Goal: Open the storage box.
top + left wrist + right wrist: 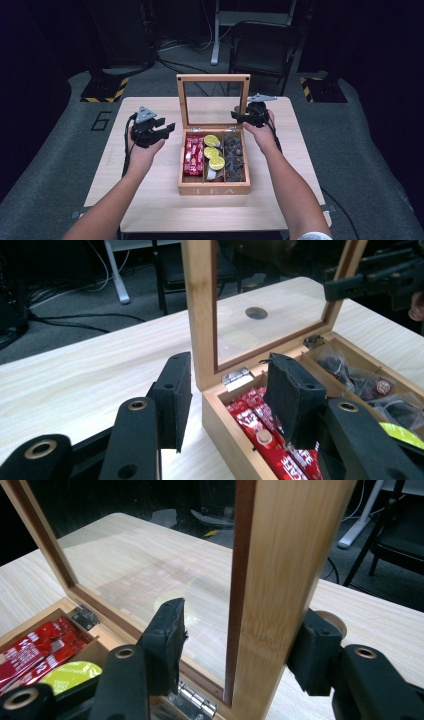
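Observation:
A wooden tea box (214,190) stands mid-table with its glass lid (213,78) upright. It holds red packets (193,155), yellow-green round pods (213,151) and dark wrapped pieces (234,155). My left gripper (167,129) hovers at the box's left rear corner. In the left gripper view it (230,390) is open, with one jaw outside the box wall and the other above the red packets (265,440). My right gripper (236,116) is at the lid's right edge. In the right gripper view it (240,640) straddles the lid's wooden side rail (280,555), and the glass-side pad stands off it.
The light wooden table (150,200) has bare room left, right and in front of the box. A round hole (256,313) in the tabletop shows through the glass. Behind the table stand a folding chair (262,50) and a white desk leg (216,35).

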A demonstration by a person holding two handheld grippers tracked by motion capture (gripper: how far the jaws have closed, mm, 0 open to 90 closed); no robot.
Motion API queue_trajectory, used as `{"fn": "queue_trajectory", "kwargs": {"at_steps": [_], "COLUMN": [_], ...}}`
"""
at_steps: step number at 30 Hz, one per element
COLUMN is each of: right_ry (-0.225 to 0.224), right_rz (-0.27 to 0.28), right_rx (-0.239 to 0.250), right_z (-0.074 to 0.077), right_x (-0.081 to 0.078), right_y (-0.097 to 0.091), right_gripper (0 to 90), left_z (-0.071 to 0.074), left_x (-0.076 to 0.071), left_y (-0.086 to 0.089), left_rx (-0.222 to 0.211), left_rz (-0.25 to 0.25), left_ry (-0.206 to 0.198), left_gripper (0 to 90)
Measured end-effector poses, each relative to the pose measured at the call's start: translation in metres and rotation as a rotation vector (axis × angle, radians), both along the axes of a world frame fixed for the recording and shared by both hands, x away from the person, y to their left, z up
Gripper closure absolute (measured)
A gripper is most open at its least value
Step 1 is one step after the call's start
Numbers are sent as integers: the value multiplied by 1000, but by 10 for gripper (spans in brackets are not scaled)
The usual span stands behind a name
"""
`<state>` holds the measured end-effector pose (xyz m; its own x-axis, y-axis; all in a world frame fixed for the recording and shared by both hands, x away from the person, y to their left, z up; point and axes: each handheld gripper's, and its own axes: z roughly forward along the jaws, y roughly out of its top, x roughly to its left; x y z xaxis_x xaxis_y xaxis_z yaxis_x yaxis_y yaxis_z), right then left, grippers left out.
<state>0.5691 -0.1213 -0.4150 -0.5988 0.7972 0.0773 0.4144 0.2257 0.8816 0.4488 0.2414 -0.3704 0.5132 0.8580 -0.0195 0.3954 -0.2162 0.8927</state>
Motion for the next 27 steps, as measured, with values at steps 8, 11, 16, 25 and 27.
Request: {"fn": "queue_trajectory", "kwargs": {"at_steps": [8, 11, 16, 25, 27], "right_ry": [16, 21, 36, 59, 62], "right_rz": [-11, -15, -29, -43, -43], "right_rx": [19, 12, 11, 15, 10], "right_z": [-2, -2, -2, -4, -4], "right_x": [7, 9, 12, 19, 19], "right_y": [0, 1, 2, 4, 4], "right_gripper": [446, 440, 434, 425, 425], "left_z": [-11, -17, -26, -41, -43], "left_x": [-8, -10, -12, -18, -19], "left_y": [-2, -2, -2, -14, -21], "left_rx": [10, 6, -9, -2, -2], "left_rz": [-13, -11, -5, -14, -25], "left_ry": [28, 38, 55, 75, 84], "left_gripper": [523, 515, 511, 511, 511]}}
